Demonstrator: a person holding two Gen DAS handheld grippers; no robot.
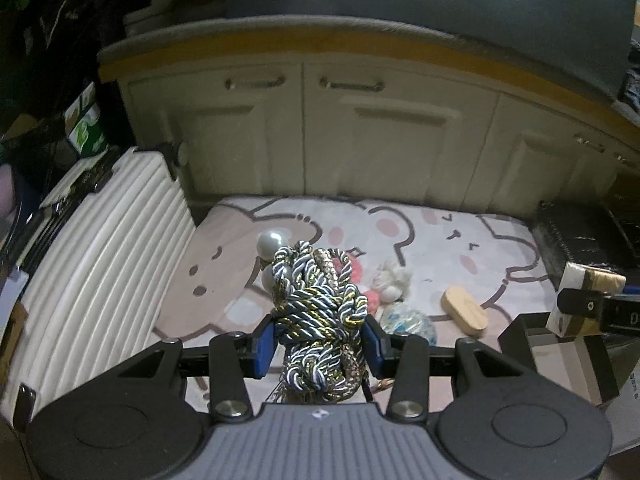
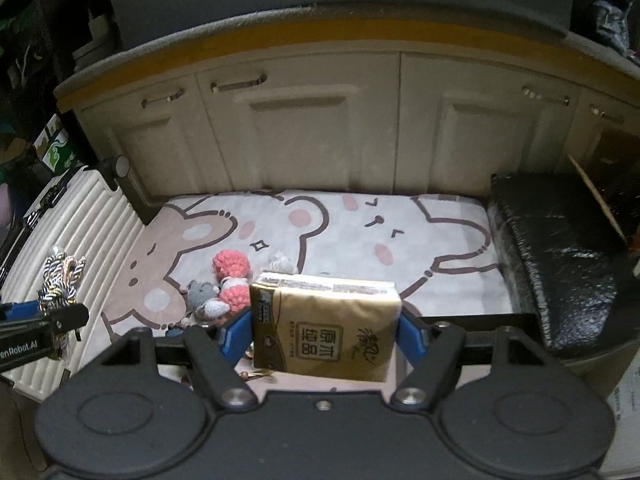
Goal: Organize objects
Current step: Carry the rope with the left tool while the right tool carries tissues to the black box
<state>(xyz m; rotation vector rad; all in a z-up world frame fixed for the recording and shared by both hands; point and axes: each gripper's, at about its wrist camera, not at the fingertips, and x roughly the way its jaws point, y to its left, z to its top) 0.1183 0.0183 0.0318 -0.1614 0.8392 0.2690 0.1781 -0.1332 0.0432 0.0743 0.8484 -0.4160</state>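
White case [image 1: 100,256]: far left, lying beside the mat.
Left gripper [image 1: 320,344]: pinched tight on a twisty rope bundle [image 1: 320,312], held up above the mat.
Bear mat [image 1: 420,236]: toys scattered, a pink yarn doll [image 2: 232,276] near the middle, a wooden block [image 1: 466,310] to its right.
Right gripper [image 2: 326,332]: squeezed around a gold tissue pack [image 2: 326,324], lifted off the mat.
Black box [image 2: 560,256]: far right.

A cartoon bear rug [image 2: 400,264] covers the floor before cream cabinet doors [image 2: 320,136]. Left of the rug lies a white ribbed suitcase [image 1: 100,256]; right of it, a black box [image 2: 560,264]. Lighting is dim.
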